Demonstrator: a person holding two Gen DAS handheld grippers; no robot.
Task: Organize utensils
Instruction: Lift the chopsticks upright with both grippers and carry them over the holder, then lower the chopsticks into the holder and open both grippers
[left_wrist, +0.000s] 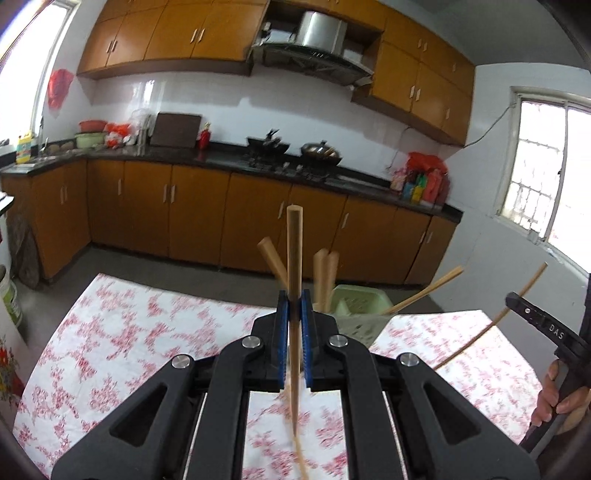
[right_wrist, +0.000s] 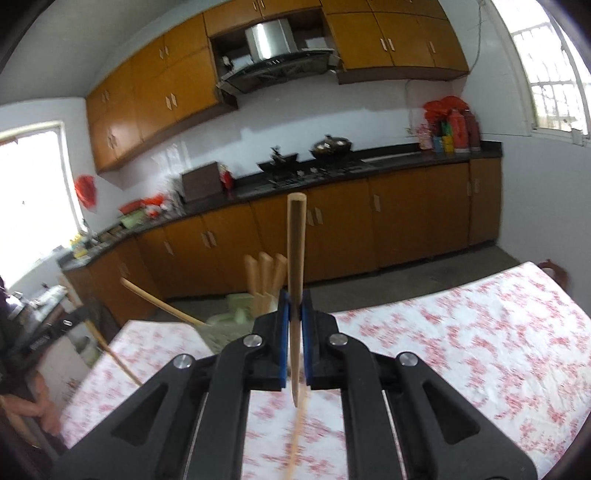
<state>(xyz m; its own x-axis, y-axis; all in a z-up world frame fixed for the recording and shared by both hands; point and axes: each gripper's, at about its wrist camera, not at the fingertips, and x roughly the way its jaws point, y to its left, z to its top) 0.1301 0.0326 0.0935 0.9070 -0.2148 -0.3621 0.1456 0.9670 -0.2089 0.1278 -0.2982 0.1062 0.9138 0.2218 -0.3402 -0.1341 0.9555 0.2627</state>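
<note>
We hold one pale wooden chopstick clamped upright in the left gripper, blue pads pressed on its shaft — thick end up, so the narrow tip can drop into the pale green slotted plastic holder just beyond and right of the fingers. The right gripper grips a second wooden chopstick the same way; the holder sits ahead-left of its fingers. Several sticks already stand inside. Both grippers hover level above the red-flowered white tablecloth, aimed forward — our guess, insertion comes next.

2 hand-held grippers, jaws clamped
</note>
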